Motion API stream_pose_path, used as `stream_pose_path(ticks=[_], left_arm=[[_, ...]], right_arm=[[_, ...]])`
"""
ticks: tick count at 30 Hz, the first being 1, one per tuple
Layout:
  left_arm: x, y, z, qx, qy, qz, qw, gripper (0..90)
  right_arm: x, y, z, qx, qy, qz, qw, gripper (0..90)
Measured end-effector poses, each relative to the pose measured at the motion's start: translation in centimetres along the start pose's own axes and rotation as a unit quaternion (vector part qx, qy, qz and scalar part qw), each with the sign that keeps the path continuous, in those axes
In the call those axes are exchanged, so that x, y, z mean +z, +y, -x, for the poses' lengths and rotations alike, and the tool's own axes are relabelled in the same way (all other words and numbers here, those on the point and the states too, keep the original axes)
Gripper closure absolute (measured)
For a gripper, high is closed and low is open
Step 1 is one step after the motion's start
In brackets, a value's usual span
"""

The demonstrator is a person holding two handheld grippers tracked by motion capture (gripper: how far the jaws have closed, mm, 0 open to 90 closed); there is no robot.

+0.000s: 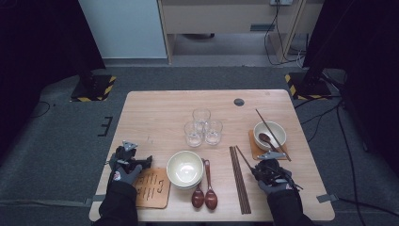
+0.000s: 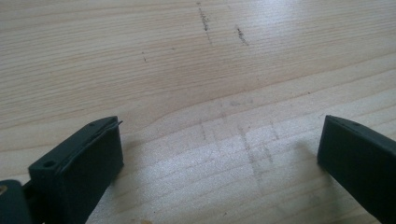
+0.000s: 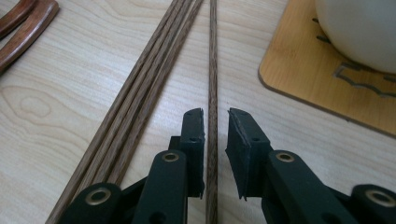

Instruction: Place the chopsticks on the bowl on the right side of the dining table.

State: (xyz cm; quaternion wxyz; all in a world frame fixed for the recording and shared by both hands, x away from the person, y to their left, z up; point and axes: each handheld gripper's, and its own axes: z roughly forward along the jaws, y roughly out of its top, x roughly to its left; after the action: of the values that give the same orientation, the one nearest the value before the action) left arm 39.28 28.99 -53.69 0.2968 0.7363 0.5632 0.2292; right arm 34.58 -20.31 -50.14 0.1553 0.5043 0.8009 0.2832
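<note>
R gripper [image 3: 215, 116]: jaws slightly apart, single chopstick [image 3: 213, 70] between, not pinched; chopstick bundle [image 3: 140, 93] at its 10 o'clock. L gripper [image 2: 219, 144]: jaws wide apart over bare table [image 2: 140, 56].

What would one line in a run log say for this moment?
right gripper: jaws slightly apart around single dark wooden chopstick, pads clear | left gripper: open over bare light wooden table | chopstick lies flat on table

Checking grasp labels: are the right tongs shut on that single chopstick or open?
Open. In the right gripper view the right tongs straddle the chopstick, with a visible gap between it and each pad.
</note>
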Motion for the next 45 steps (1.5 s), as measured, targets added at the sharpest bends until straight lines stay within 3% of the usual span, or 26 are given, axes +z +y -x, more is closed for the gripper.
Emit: stream_pose_path(ticks=[8, 35, 45], left_arm=[[0.0, 0.0, 0.0, 0.000, 0.000, 0.000, 1.0000, 0.0], [0.0, 0.0, 0.0, 0.000, 0.000, 0.000, 1.0000, 0.0], [0.0, 0.0, 0.0, 0.000, 0.000, 0.000, 1.0000, 0.0]], right_arm=[[-0.5, -0.9, 0.2, 0.005, 0.007, -0.001, 1.0000, 77.8], [0.5, -1.0, -0.1, -0.005, -0.003, -0.032, 0.9995, 84.9], [-0.4, -0.6, 0.0, 0.002, 0.010, -0.014, 0.9999, 85.0]])
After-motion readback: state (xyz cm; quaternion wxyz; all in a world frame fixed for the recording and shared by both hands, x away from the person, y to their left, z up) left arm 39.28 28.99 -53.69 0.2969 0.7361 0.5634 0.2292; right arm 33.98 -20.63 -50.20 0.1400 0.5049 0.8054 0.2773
